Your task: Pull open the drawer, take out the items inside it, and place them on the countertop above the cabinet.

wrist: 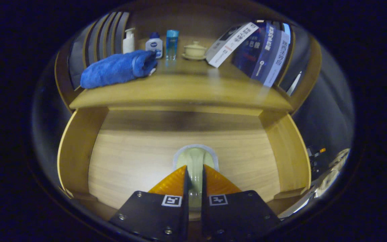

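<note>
The one camera rides on the gripper (195,174) and looks forward along its two fingers, which rise at 6 o'clock with the jaws nearly together. It sits low and close over the open drawer (129,161), tilted down onto the drawer floor. Facing the cabinet head-on, it takes in the counter (186,90) toward 12 o'clock, farther off, its back edge lined with small things. Fisheye bending curves the drawer walls outward.

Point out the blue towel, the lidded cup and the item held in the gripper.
blue towel (116,69), gripper view, middle of the roll.
lidded cup (194,50), gripper view, its body.
pale spoon (196,158), gripper view, its bowl ahead of the fingers.
gripper (195,174), gripper view, between fingertips.
</note>
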### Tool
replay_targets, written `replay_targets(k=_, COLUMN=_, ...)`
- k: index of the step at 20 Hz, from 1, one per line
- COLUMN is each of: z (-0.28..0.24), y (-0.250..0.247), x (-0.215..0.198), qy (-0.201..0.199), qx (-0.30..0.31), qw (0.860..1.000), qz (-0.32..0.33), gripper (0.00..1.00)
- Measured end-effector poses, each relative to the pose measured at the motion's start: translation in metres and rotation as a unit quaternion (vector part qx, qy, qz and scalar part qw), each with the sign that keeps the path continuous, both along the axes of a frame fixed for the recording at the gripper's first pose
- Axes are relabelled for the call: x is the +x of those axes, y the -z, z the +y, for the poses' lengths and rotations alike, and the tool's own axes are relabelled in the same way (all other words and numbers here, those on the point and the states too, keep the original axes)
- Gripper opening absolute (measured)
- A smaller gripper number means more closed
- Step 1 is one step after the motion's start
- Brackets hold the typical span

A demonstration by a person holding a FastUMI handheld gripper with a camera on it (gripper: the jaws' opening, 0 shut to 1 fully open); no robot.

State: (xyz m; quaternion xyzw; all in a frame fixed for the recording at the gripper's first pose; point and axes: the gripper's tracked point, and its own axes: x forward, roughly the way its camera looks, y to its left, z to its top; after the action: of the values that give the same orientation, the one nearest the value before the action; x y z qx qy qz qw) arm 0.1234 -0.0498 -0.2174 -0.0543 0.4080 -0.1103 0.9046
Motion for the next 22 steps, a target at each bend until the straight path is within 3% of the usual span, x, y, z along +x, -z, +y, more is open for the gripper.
replay_targets(k=7, z=0.005, y=-0.058, x=-0.005, qy=-0.008, qx=0.017, qw=0.998, qz=-0.059, gripper=0.15)
replay_targets(k=11, z=0.005, y=-0.099, x=0.001, qy=-0.002, qx=0.060, qw=0.992, qz=-0.112, gripper=0.15)
replay_targets(k=16, z=-0.005, y=-0.121, x=0.046, qy=0.006, qx=0.087, qw=0.980, qz=-0.177, gripper=0.15)
replay_targets(k=22, z=-0.015, y=-0.097, x=0.121, qy=0.018, qx=0.086, qw=0.978, qz=-0.187, gripper=0.15)
